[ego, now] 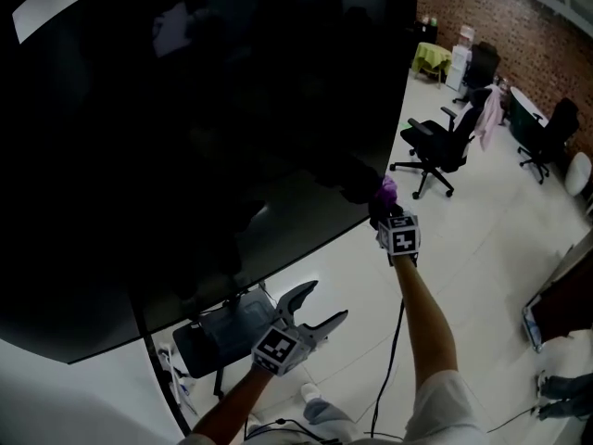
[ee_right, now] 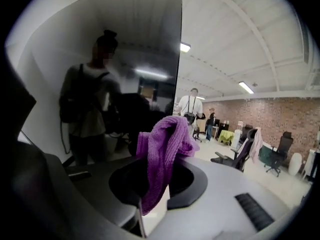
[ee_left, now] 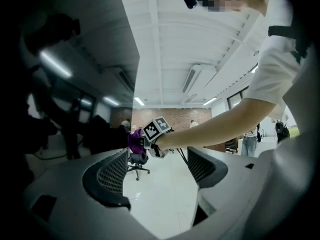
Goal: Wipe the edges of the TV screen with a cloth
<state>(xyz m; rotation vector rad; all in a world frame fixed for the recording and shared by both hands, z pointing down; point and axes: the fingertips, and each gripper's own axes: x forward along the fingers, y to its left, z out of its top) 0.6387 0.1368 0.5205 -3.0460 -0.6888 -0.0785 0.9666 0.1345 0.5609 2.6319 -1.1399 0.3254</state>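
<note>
A large dark TV screen (ego: 185, 128) fills most of the head view; its right edge (ee_right: 179, 59) runs upright in the right gripper view. My right gripper (ego: 383, 202) is shut on a purple cloth (ee_right: 162, 149), which is held up at the screen's lower right corner (ego: 388, 190). The cloth (ee_left: 135, 140) also shows in the left gripper view beside the right gripper's marker cube. Lower down and to the left, below the screen's bottom edge, my left gripper (ego: 320, 311) hangs open with nothing between its jaws.
A TV stand base and a dark tray (ego: 218, 336) sit under the screen. Black office chairs (ego: 440, 146) stand on the white floor to the right, before a brick wall (ego: 519, 26). Cables trail on the floor near the person's feet. People stand in the background (ee_right: 192, 106).
</note>
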